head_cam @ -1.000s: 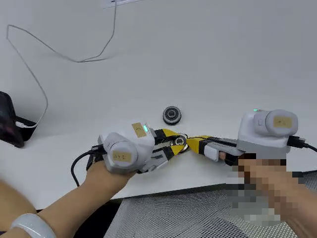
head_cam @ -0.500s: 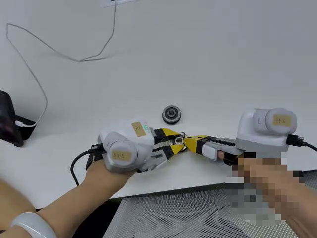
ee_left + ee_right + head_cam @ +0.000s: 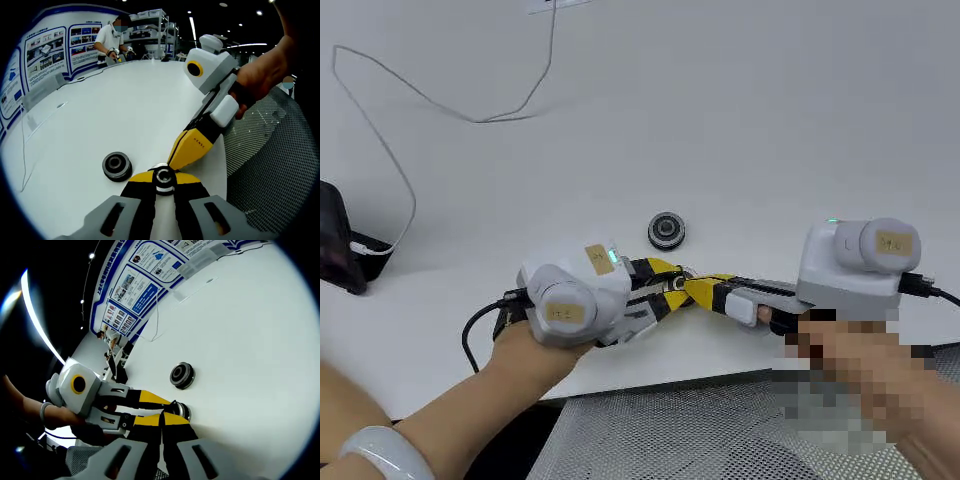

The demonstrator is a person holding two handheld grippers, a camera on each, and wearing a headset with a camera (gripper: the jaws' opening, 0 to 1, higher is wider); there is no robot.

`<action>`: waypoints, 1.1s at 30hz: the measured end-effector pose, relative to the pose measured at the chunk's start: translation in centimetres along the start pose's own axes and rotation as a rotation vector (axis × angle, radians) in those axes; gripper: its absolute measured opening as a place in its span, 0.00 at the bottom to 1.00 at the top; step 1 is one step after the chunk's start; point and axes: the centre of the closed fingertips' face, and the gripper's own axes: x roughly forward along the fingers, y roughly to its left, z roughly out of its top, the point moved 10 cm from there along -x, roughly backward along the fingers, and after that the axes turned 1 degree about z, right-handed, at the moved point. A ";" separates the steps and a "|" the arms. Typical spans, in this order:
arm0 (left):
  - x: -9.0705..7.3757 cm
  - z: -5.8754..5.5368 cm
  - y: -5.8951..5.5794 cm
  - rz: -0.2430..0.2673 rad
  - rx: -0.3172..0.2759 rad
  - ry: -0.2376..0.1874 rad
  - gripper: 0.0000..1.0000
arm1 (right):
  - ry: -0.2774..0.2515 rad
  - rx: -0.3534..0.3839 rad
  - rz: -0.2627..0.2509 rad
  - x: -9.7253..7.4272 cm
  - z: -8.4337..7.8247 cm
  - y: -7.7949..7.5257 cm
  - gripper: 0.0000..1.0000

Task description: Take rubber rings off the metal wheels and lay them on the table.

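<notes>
Right tongs (image 3: 692, 289) nudged closer, left tongs (image 3: 670, 283) gripping wheel (image 3: 164, 176)

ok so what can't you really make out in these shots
- Held wheel: in the head view the yellow tips of the left gripper and right gripper cover it, so whether its rubber ring is on cannot be told.
- Right gripper view: the tips sit against that wheel; whether they pinch anything is unclear.
- Dark device: cut off by the head view's left edge.
- Wall posters: text too small.
</notes>
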 end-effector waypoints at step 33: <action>-2.4 0.5 -0.3 0.014 -0.028 -0.063 0.20 | -0.033 0.060 0.013 0.1 0.1 0.0 0.01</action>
